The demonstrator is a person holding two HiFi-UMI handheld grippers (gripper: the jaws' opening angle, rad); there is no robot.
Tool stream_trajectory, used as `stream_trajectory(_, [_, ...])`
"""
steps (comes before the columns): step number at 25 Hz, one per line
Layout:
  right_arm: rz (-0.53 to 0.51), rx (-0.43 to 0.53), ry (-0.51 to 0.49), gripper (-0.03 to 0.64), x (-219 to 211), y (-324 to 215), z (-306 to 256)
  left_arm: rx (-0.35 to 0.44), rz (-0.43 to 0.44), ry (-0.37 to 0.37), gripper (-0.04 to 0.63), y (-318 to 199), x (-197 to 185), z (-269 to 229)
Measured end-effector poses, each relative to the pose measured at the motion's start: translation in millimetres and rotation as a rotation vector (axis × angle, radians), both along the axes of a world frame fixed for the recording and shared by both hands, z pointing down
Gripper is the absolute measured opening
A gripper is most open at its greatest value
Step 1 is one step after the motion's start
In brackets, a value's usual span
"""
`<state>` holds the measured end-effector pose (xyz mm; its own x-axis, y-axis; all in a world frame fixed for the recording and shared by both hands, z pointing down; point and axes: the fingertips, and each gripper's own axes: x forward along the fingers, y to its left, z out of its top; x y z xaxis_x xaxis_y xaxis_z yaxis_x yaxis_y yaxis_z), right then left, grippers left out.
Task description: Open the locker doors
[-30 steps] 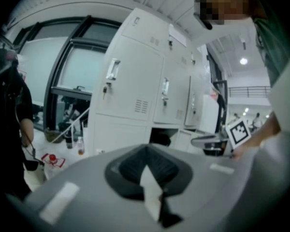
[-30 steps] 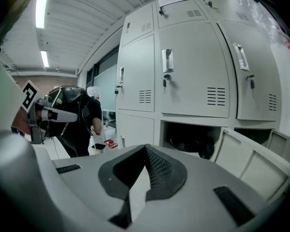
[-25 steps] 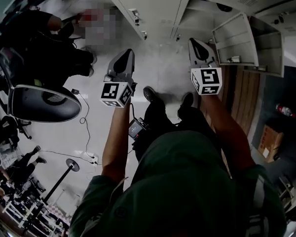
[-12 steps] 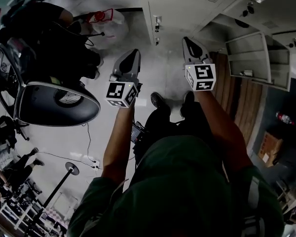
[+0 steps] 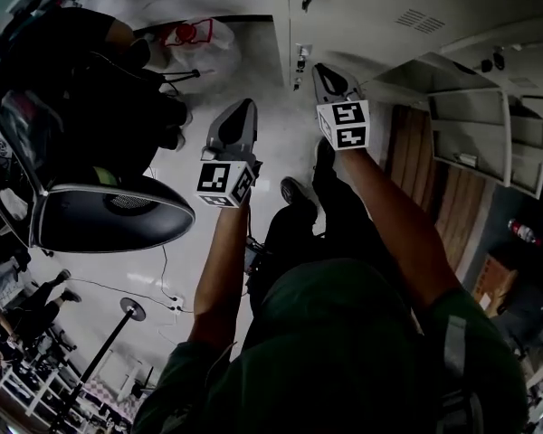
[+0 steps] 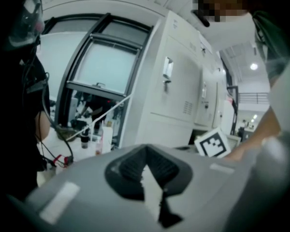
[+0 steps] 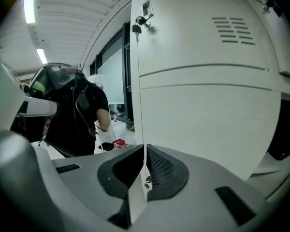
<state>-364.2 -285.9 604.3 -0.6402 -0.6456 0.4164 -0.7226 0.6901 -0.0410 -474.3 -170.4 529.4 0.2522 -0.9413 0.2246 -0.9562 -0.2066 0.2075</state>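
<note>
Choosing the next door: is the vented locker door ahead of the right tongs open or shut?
Shut: vented door sits flush, no interior showing.

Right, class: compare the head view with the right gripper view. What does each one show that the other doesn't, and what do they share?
Only the head view: the left gripper, the office chair and the open locker with its shelves. Only the right gripper view: the ceiling light strips and the ribbed pads, meeting at their tips. Both: the right gripper and the closed locker door with vent slots.
</note>
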Motion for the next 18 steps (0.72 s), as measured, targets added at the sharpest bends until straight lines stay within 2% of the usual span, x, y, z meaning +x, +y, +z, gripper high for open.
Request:
stream_trajectory(6, [0.011,-0.073,0.036,0.009,-26.7,-34.2,55.8,-0.015,-0.052,0.021,-0.002,-16.0,-20.8,26.3])
stream_trajectory(10, [0.028,-0.102,0.060,0.067,-38.3,-50.0,78.9,-0.028,-0.067,0.039,-0.001,-21.7,-28.6,39.6])
stream_trajectory(18, [0.008,-0.085,0.090,0.066,-52.3,-50.9,87.0,-0.037,-0.062,0.064,-0.001,-33.7,-27.7,50.7])
